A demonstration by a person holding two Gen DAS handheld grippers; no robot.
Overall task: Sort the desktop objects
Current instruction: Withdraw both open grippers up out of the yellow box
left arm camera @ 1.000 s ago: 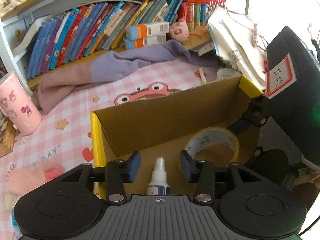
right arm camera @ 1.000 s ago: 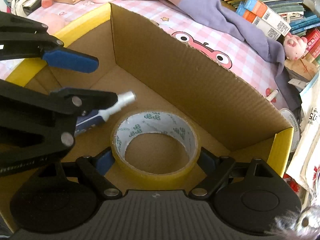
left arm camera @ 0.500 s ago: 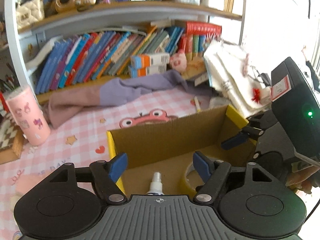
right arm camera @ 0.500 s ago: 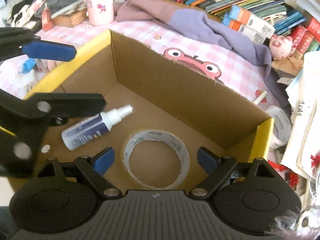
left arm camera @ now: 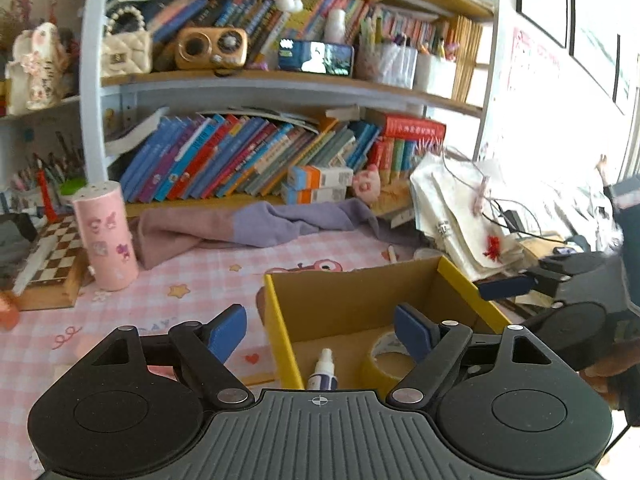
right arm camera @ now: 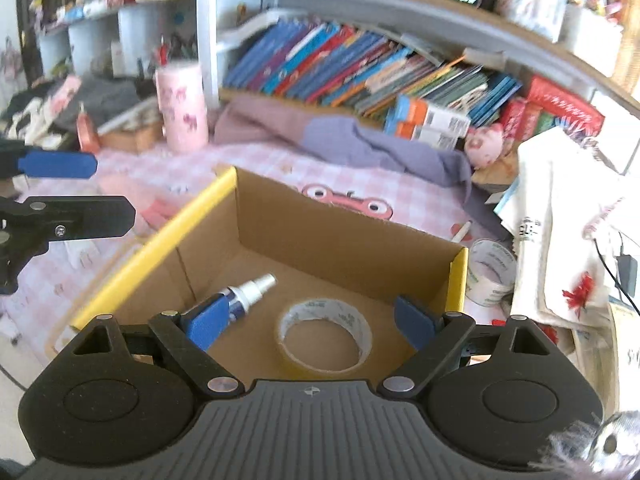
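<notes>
An open cardboard box (right arm camera: 344, 236) with yellow-edged flaps stands on the pink checked desk mat; it also shows in the left wrist view (left arm camera: 352, 300). Inside lie a small white and blue spray bottle (right arm camera: 250, 290) (left arm camera: 323, 372) and a roll of yellowish tape (right arm camera: 324, 334) (left arm camera: 384, 360). My left gripper (left arm camera: 320, 332) is open and empty, above the box's near left edge. My right gripper (right arm camera: 310, 322) is open and empty, above the box's near side. Each gripper shows in the other's view, the left (right arm camera: 60, 188) and the right (left arm camera: 552, 280).
A pink tumbler (left arm camera: 106, 236) (right arm camera: 182, 106) and a chessboard box (left arm camera: 48, 260) stand left. A purple cloth (left arm camera: 256, 224), a pen (right arm camera: 460, 234), another tape roll (right arm camera: 490, 266) and white bags (right arm camera: 560, 232) lie behind and right of the box. Bookshelves fill the back.
Both grippers have risen and drawn back from the box, jaws wider. The spray bottle and tape roll stay lying on the box floor.
</notes>
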